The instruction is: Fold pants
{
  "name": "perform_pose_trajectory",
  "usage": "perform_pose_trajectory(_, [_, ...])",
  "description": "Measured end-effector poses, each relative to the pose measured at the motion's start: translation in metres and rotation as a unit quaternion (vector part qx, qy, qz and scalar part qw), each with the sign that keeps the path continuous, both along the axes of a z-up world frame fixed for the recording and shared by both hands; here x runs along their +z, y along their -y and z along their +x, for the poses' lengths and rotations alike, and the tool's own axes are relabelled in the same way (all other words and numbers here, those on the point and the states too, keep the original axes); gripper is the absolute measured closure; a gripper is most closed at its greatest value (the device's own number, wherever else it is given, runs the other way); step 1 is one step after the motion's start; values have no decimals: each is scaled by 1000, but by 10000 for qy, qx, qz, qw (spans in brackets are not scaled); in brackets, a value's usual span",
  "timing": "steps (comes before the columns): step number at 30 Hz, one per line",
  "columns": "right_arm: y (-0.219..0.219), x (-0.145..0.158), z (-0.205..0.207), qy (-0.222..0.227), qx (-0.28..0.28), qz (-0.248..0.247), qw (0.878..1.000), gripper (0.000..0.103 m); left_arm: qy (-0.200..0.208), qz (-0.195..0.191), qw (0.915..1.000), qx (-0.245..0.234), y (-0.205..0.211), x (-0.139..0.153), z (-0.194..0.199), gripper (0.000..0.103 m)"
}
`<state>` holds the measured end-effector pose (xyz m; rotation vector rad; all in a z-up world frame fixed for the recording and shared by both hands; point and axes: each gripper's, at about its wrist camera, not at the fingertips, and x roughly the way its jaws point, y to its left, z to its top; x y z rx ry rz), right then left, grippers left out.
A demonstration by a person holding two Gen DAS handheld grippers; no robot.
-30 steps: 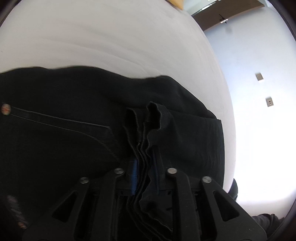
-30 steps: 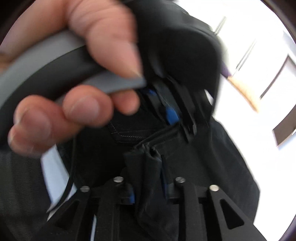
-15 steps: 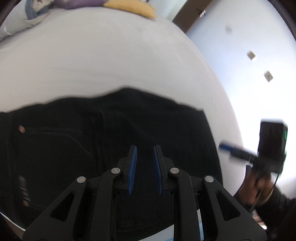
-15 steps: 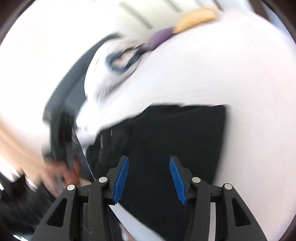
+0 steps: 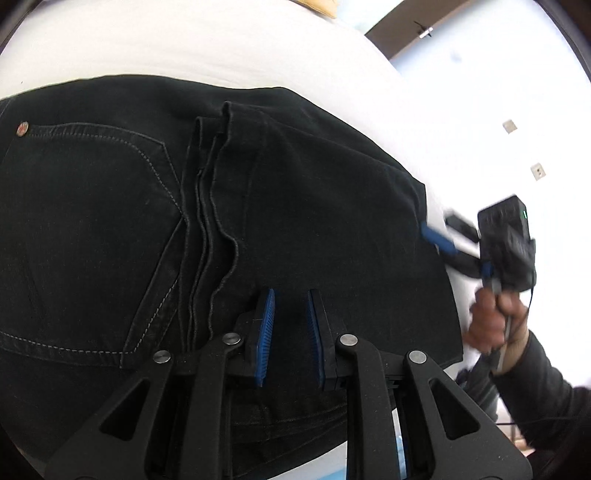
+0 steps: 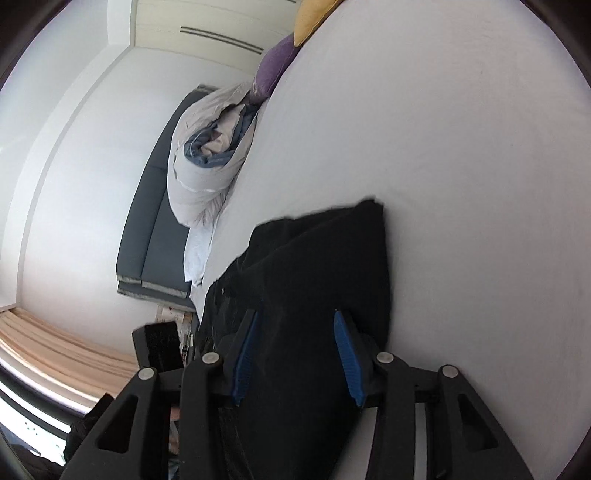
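Note:
Black pants (image 5: 295, 206) lie folded on a white bed (image 5: 184, 40), with the leg hems laid over the seat beside a back pocket. My left gripper (image 5: 290, 332) is open and empty just above the folded cloth. My right gripper (image 6: 295, 354) is open and empty over the fold's right end (image 6: 325, 266). It also shows in the left wrist view (image 5: 443, 240) at the pants' right edge, held by a hand (image 5: 491, 321).
A rolled white and blue duvet (image 6: 207, 162), a purple pillow (image 6: 273, 66) and a yellow pillow (image 6: 310, 14) lie at the bed's far end. A dark grey sofa (image 6: 155, 229) stands against the wall beside the bed.
Both grippers let go of the bunched pant hems and opened. The hems now lie flat on the seat. The right gripper moved out to the fold's right edge.

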<state>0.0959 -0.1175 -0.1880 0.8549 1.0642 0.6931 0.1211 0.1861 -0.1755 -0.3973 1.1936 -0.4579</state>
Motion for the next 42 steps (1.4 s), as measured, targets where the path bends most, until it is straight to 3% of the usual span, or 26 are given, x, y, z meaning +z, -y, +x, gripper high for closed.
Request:
perform_pose_trajectory(5, [-33,5,-63,67,651,-51,9978,57,42,-77,9999,70,-15,-3,-4,86])
perform_pose_trajectory(8, [-43,9,-94,49,895,4,9960,57,81,-116,9998,131,-30,1,-27,86])
perform_pose_trajectory(11, [-49,14,-118,-100,1176,132,9929,58,253,199,9988,378,-39,17,-40,85])
perform_pose_trajectory(15, [-48,29,-140,69,1100,136,9938,56,877,-270,9905,1029,-87,64,-75,85])
perform_pose_trajectory(17, [-37,36,-143,144,821,316,9960,56,1123,-490,9817,1460,-117,77,-96,72])
perform_pose_trajectory(19, [-31,42,-138,214,630,451,9968,56,1391,-756,9635,2158,-158,86,-124,7])
perform_pose_trajectory(20, [-28,45,-136,220,549,460,9972,56,1582,-899,9476,2626,-181,88,-141,0])
perform_pose_trajectory(21, [-28,48,-131,224,480,457,9975,56,1741,-1106,9304,3030,-204,87,-157,0])
perform_pose_trajectory(22, [-28,50,-128,233,427,466,9977,56,1729,-1295,9204,3258,-220,82,-166,0])
perform_pose_trajectory(27, [-33,57,-126,224,366,652,9969,56,1144,-2503,8608,4281,-288,30,-196,0])
perform_pose_trajectory(32, [-42,57,-127,167,432,558,9974,56,965,-3024,8380,4437,-297,-1,-193,0])
perform_pose_trajectory(34, [-42,59,-129,154,454,527,9975,56,897,-3162,8331,4449,-296,-7,-189,0])
perform_pose_trajectory(37, [-44,63,-129,162,480,475,9976,56,730,-3134,8419,4333,-283,-21,-176,1])
perform_pose_trajectory(38, [-44,63,-129,164,481,464,9976,56,641,-3113,8404,4390,-283,-25,-173,1])
perform_pose_trajectory(40, [-45,65,-129,187,492,450,9976,56,617,-3263,8300,4481,-285,-35,-171,1])
perform_pose_trajectory(42, [-48,66,-127,203,499,456,9975,56,605,-3532,8141,4570,-289,-47,-175,1])
